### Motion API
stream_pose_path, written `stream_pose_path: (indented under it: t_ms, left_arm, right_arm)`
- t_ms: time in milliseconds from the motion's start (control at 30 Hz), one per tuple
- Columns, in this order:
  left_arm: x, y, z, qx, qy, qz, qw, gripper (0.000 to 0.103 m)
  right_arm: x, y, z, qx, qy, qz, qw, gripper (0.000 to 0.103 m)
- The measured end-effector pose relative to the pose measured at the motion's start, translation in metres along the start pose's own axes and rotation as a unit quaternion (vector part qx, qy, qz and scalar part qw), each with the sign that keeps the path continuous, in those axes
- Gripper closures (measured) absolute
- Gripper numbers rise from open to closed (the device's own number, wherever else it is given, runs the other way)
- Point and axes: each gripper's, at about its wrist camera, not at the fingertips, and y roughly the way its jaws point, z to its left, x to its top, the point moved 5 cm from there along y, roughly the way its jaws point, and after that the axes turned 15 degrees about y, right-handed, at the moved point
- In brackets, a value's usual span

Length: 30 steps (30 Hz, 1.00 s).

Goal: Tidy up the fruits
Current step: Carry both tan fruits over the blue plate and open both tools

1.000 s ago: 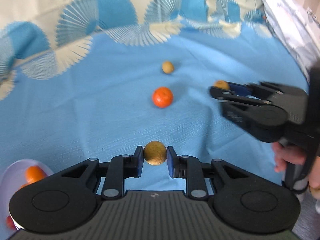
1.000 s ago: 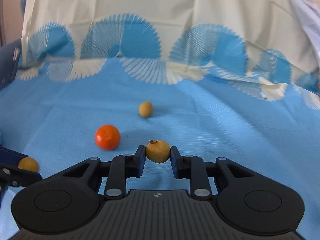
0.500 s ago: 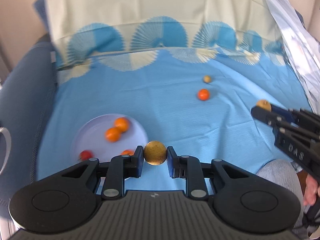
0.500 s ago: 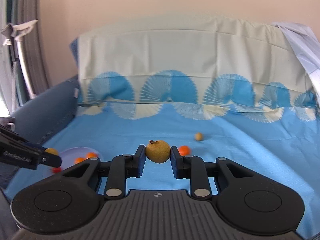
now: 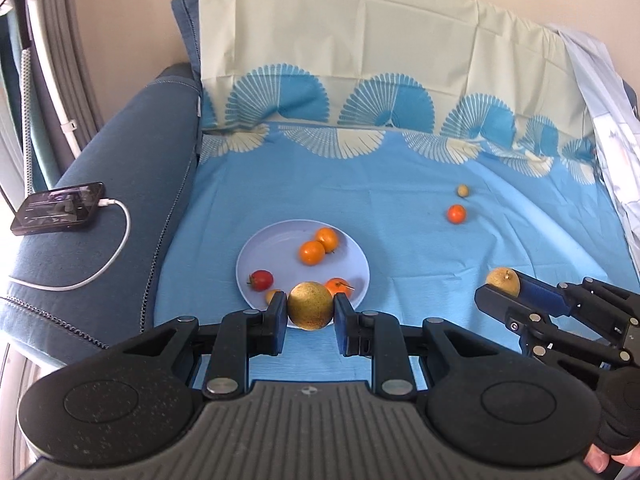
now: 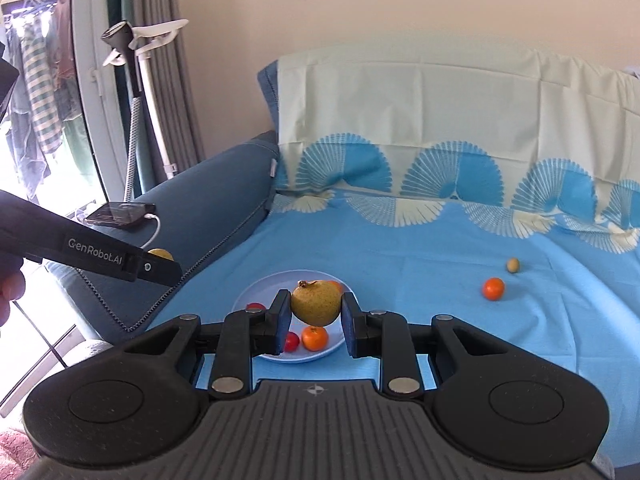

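Observation:
My left gripper [image 5: 310, 312] is shut on a round yellow-brown fruit [image 5: 310, 310], held above the near rim of a pale blue plate [image 5: 256, 256]. The plate holds several oranges [image 5: 312, 252] and a small red fruit [image 5: 261, 280]. My right gripper [image 6: 315, 307] is shut on a yellow pear [image 6: 315, 303] with its stem up, above the same plate [image 6: 256, 292]. It also shows in the left wrist view [image 5: 504, 286]. An orange [image 5: 456, 213] and a small yellow fruit [image 5: 463, 190] lie loose on the blue sheet at the right.
A dark blue sofa arm [image 5: 120, 184] at the left carries a phone [image 5: 58, 208] on a white charging cable. The patterned sheet rises up the backrest [image 5: 360, 60]. A white lamp stand [image 6: 136, 92] and curtains stand at the far left.
Both grippers have pulled back and up with their fruits still held. The plate has come fully into view below them, and the loose orange and small fruit now look far off at the right.

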Motion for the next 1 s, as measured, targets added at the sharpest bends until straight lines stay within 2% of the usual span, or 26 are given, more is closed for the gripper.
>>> stream_pose_path:
  t_ms: [300,500,733,1000]
  left_arm:
    - [0.003,0.004,-0.001,-0.005,-0.012,0.000,0.9999,0.076]
    - [0.006,0.028,0.015,0.001,-0.024,0.018,0.9996,0.076]
    - [0.010,0.103,0.044,0.021,-0.039,0.063,0.9971,0.076]
    - [0.016,0.180,0.058,0.023,-0.025,0.101,0.9943,0.076]
  right_arm:
    - [0.008,0.002,0.005,0.006,-0.008,-0.005,1.000,0.075]
    - [0.008,0.021,0.007,0.012,-0.020,0.004,1.000,0.075]
    - [-0.007,0.095,0.018,0.014,-0.042,0.055,0.998,0.075]
    - [-0.009,0.183,0.022,0.013,-0.071,0.101,0.992,0.075]
